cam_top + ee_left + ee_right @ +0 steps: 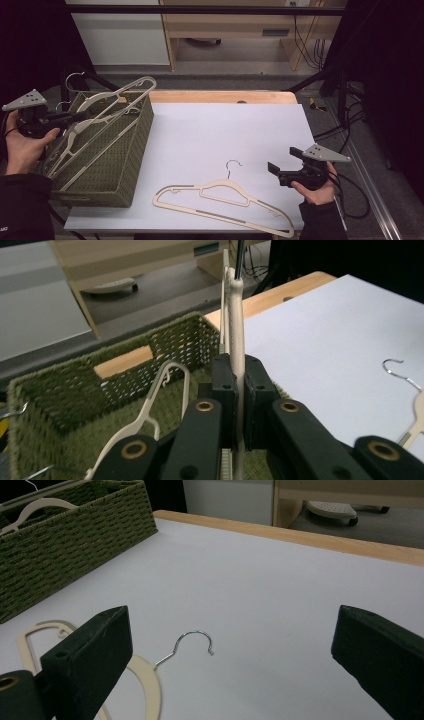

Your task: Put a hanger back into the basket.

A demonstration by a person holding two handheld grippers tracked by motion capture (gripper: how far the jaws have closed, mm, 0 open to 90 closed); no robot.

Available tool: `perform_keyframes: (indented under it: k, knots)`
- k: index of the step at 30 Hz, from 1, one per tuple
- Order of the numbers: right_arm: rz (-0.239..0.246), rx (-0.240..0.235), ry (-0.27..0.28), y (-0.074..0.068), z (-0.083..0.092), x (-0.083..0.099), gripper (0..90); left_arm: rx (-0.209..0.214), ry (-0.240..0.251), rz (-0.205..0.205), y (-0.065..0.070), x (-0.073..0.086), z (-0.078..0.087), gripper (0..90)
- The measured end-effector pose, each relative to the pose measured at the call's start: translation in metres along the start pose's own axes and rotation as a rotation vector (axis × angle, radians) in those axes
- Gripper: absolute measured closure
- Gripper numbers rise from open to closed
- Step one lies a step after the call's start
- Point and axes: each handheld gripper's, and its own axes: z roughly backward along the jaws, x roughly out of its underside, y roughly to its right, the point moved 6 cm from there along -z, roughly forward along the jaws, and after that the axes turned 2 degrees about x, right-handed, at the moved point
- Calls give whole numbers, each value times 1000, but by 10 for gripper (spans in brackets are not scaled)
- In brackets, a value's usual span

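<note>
Left gripper [239, 405] clamped (right gripper [240, 650] agape)

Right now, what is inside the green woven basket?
The basket holds cream hangers, leaning with metal hooks up. The left gripper is shut on one hanger above them. The basket floor beneath the hangers is mostly covered.

No text, label, brand, number or sign can be read in any of the three views. Faint white marks are seen on the dark sleeve [6, 229] at the lower left corner of the high view, but they cannot be made out.
</note>
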Motion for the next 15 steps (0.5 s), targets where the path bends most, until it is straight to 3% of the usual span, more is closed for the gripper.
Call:
perform_keyframes:
  k: [15]
  knots:
    - [1, 9, -3, 1, 0, 1, 41, -44, -66, 23, -19, 33, 5, 859]
